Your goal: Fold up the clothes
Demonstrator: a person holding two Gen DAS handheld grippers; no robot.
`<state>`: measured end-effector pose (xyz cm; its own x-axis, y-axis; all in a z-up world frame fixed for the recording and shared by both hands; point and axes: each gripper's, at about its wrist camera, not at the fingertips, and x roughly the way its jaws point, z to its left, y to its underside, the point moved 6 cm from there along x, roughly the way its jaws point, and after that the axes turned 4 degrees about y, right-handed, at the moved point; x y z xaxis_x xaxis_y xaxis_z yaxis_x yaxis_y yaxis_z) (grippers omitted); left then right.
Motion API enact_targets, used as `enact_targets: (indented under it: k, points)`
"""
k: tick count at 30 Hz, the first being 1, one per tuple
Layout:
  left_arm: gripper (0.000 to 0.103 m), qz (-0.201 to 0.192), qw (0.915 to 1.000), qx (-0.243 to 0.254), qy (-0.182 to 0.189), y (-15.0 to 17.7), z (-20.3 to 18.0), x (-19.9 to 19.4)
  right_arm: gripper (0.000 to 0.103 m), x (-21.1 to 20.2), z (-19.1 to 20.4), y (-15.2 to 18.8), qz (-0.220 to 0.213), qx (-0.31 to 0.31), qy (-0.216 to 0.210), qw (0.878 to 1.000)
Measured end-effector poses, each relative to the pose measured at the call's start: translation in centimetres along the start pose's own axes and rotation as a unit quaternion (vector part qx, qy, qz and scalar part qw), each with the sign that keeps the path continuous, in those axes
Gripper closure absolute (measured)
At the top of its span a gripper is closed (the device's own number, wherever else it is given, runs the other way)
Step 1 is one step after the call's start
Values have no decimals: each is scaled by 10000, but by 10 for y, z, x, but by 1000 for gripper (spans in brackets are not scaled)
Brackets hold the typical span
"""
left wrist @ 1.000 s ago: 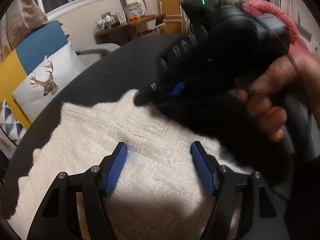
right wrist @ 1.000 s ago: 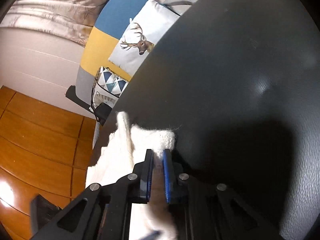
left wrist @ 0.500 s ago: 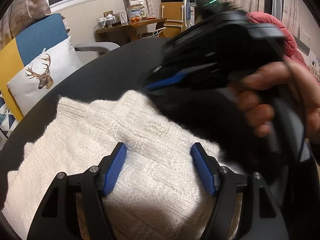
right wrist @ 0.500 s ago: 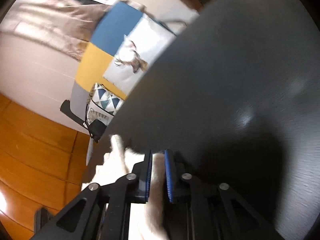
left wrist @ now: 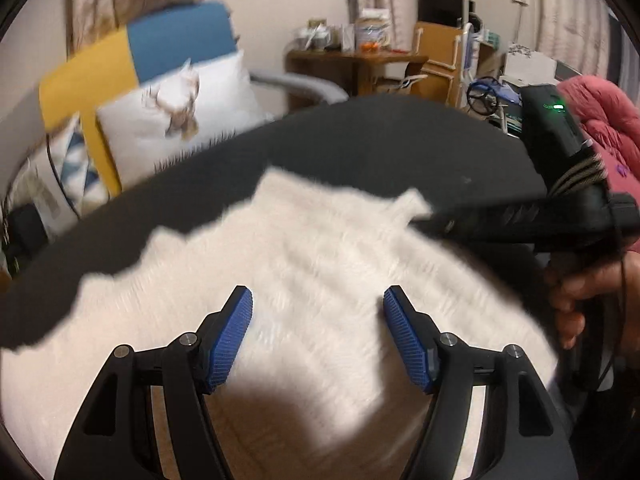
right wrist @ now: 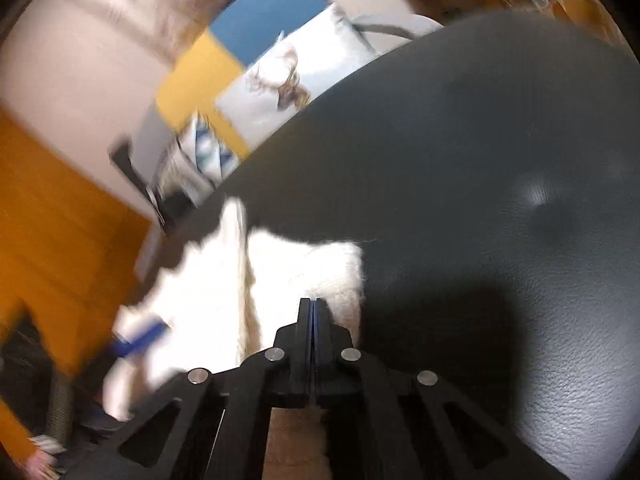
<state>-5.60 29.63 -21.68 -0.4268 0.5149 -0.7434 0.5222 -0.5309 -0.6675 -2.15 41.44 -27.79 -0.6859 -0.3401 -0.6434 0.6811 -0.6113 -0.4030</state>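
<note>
Honestly looks mid-fold: white sweater (left wrist: 320, 280) bunched on the black table (left wrist: 400, 140), right gripper (right wrist: 311, 306) fingers pinched shut on a far edge, left gripper (left wrist: 318, 312) fingers wide apart above it, flattening still needed.

Dim indoor light, motion blur, fisheye-warped edges, hard shadows

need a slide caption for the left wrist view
Open left hand-held gripper over a white sweater on a dark table, right hand-held gripper at its far corner.
</note>
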Motion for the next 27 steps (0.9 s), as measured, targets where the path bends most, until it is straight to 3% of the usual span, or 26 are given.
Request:
enact_targets:
  k: [1,5,9,12,16,18,20,23,27]
  points:
    - [29,-33,9999,-87,83,3,3,1,103,0,-5,0,-47,296,-187,9994]
    - [20,58,9998,-136,139,7,5,4,96,-30,16,21,-150,-214,-257,9993]
    - [19,60,9999,-75,87,9,1,3,96,-60,37,43,-252,-739,-320,9964]
    - [19,54,9998,-104,130,8,3,5,96,-60,56,69,-42,-1048,-351,9939]
    - [19,33,9996,-157,220,7,5,6,103,-49,33,88,136,-968,443,9942]
    - [18,20,9994,-198,281,7,6,6,103,-50,19,90,47,-445,181,9988]
    - [18,36,9993,-214,295,7,7,7,103,-49,17,92,-62,-366,117,9992]
    - [18,73,9996,-158,232,7,6,3,103,-47,25,92,-162,-641,388,9971]
    - [18,67,9998,-136,127,13,16,-22,101,-49,32,83,-130,-540,525,9971]
